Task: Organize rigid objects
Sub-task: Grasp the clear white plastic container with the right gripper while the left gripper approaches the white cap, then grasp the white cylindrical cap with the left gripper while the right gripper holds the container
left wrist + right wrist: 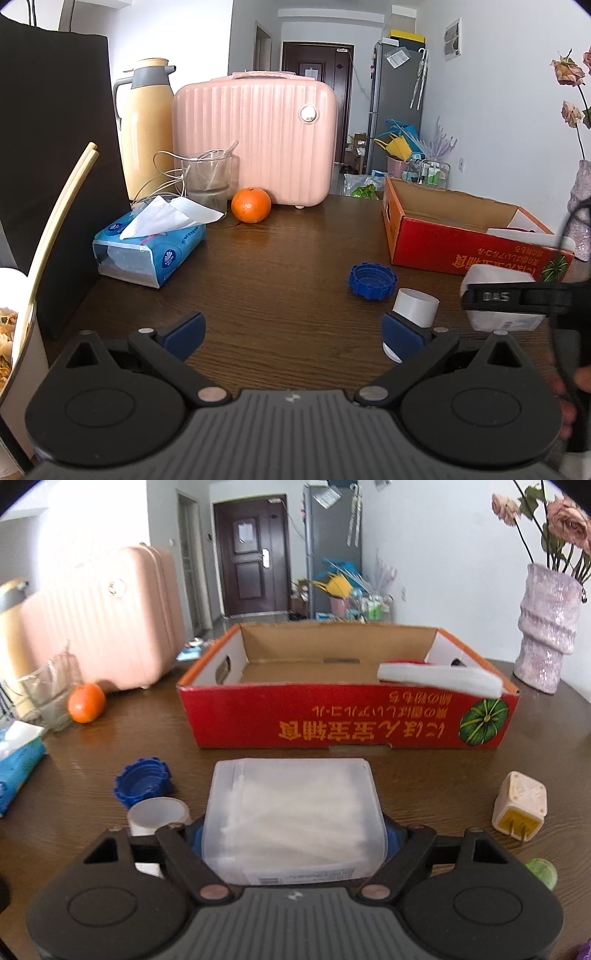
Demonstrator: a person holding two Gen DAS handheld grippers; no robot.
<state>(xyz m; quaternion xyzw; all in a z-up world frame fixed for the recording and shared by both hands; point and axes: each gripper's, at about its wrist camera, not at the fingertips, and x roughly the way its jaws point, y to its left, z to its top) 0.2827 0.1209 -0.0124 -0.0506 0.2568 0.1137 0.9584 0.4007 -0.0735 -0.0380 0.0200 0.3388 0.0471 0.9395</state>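
1. Two claws are mine; my right gripper (293, 834) is clamped on a translucent plastic box (291, 812) with rounded corners, full of pale white sticks, a small printed label on its near edge too blurred to read; seen from my left wrist, the same claw's black finger carries raised letters I cannot make out with confidence.
2. My left gripper (293, 332) stands wide apart over bare wood, gripping nothing; its blue pads (186, 330) are smooth and blocky.
3. Ahead of the plastic box sits a red cardboard tray (332, 716), open-topped, brown corrugated inside, printed upside down in yellow East Asian characters beside a green pumpkin picture; a white foam piece (439, 677) lies across its right end, resting on the front rim.
4. On the dark, grained wooden table (288, 258): a ridged blue bottle cap (371, 280), hollow side up; a white roll of tape (415, 304) just beside it, against my left claw's right pad; a cream plug adapter (521, 806) with two metal prongs to the right.
5. Further left: a blue tissue pack (151, 251), soft and crinkled, its logo unreadable; a dimpled orange (251, 205); a ribbed pink case (255, 134).
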